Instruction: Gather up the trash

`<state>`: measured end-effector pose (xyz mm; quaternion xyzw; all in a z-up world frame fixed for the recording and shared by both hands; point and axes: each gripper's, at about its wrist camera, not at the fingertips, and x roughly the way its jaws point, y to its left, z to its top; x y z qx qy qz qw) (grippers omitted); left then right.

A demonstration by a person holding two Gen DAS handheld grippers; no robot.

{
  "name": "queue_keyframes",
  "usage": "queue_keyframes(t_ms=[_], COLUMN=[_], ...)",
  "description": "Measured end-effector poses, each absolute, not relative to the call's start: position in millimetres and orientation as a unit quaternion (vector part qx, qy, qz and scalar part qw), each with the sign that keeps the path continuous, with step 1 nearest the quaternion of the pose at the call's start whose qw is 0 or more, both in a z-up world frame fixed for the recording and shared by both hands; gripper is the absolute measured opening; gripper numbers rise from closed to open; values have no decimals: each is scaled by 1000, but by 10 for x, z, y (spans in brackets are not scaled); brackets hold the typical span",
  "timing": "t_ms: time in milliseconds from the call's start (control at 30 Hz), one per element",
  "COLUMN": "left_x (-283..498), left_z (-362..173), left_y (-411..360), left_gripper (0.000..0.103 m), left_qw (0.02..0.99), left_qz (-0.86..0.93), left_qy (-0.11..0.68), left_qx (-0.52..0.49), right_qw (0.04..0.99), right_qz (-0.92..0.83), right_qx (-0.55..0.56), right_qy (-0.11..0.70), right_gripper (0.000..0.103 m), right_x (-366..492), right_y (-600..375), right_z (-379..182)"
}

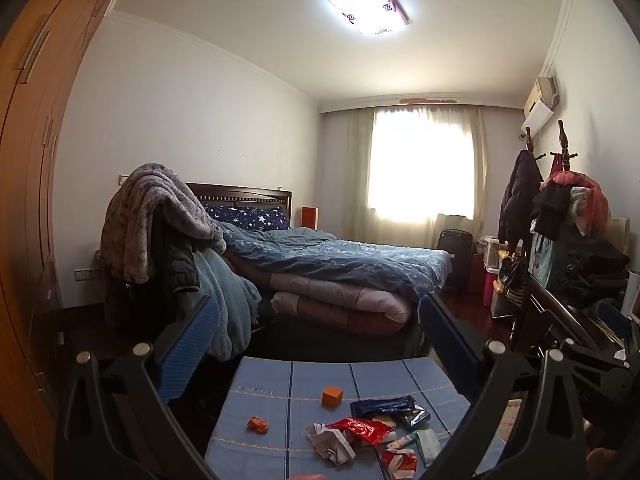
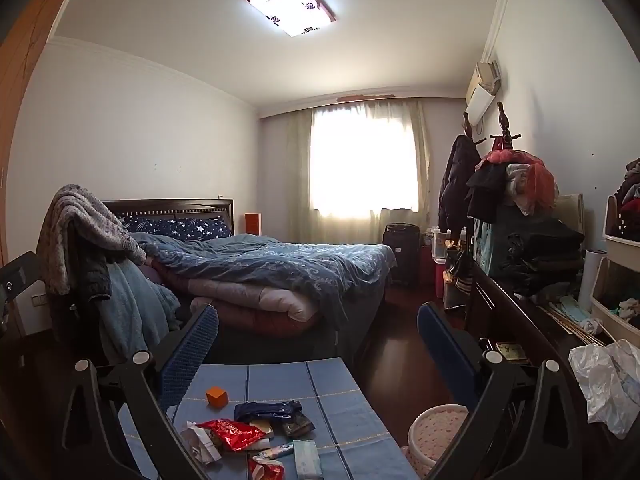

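Left wrist view is showing the left hand-held gripper (image 1: pixel 318 340) standing wide open with nothing between its blue pads, hovering level above a surface (image 1: pixel 380 376) covered in blue checked cloth at the bottom centre of the frame. The trash is lying there: a red wrapper (image 1: pixel 360 430), a dark blue wrapper (image 1: pixel 382 405), crumpled paper (image 1: pixel 330 442), a small orange scrap (image 1: pixel 258 424) off to the left, and an orange cube (image 1: pixel 333 396) behind them. The lower edge is cutting off more wrappers, so their shapes are hard to make out. Right wrist view is showing the right hand-held gripper (image 2: pixel 318 340) equally wide open and empty, with the same litter sitting at lower left. A pink bin (image 2: pixel 434 432) is peeking out at lower right, partly hidden behind the gripper's finger. A bed (image 2: pixel 280 264) is filling the middle distance.
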<state>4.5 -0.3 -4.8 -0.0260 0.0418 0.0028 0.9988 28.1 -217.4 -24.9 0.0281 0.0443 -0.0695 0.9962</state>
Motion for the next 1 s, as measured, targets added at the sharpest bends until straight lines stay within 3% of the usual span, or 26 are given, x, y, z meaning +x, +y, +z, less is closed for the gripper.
queue_keyframes(t_ms=[1000], left_x=[42], left_z=[-49], left_y=[-18], left_gripper=[100], left_qw=[998], left_qz=[4], left_qy=[47], left_qx=[-32], right_qw=[996], right_qz=[-64], right_qx=[18], right_qy=[53], right_gripper=[99], right_x=[360], right_y=[-2134], right_z=[-280])
